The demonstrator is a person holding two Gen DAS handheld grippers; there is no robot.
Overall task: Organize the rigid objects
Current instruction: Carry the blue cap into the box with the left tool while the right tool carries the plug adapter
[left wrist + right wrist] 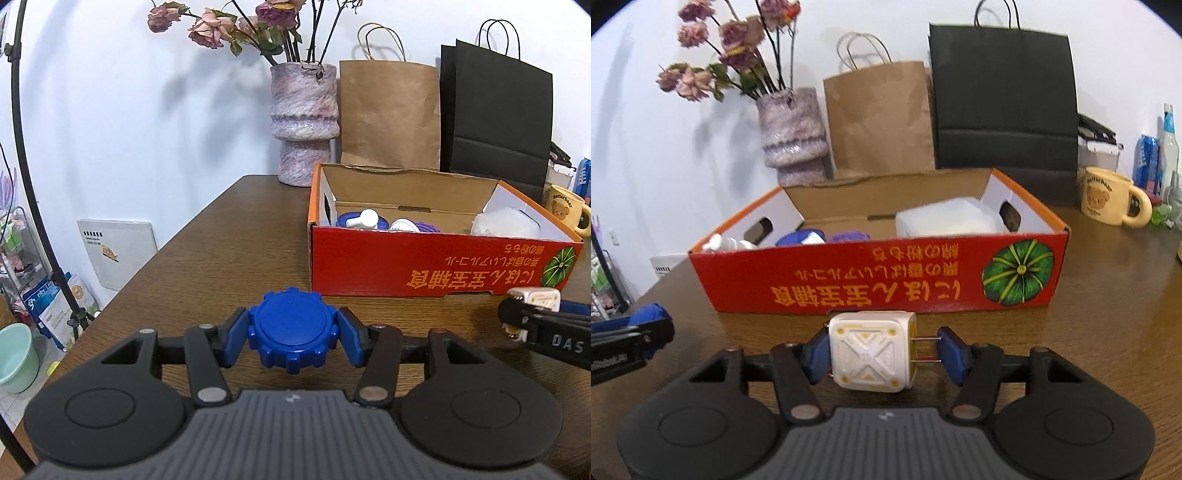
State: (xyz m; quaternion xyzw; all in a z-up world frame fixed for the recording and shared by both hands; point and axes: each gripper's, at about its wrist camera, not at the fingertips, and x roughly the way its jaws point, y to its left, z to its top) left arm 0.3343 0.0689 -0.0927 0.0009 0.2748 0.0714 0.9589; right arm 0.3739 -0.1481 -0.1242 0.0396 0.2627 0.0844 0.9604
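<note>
A round blue ribbed lid [291, 328] sits between the blue pads of my left gripper [291, 336], which is shut on it just above the brown table [229, 236]. My right gripper [886, 350] is shut on a white plug adapter [871, 354]: the left pad presses its body, and the right pad meets the tips of its two metal prongs [925, 349]. Both grippers hover in front of the red cardboard box [849, 280], whose open top shows a white bottle [364, 219], purple pieces [847, 236] and a white container [942, 218]. The right gripper's edge [517, 321] shows in the left wrist view.
Behind the box stand a mottled vase of dried roses [304, 122], a brown paper bag [388, 114] and a black paper bag [498, 114]. A yellow bear mug [1108, 201], cans and a bottle [1156, 158] crowd the far right. A tripod leg [33, 192] rises beyond the table's left edge.
</note>
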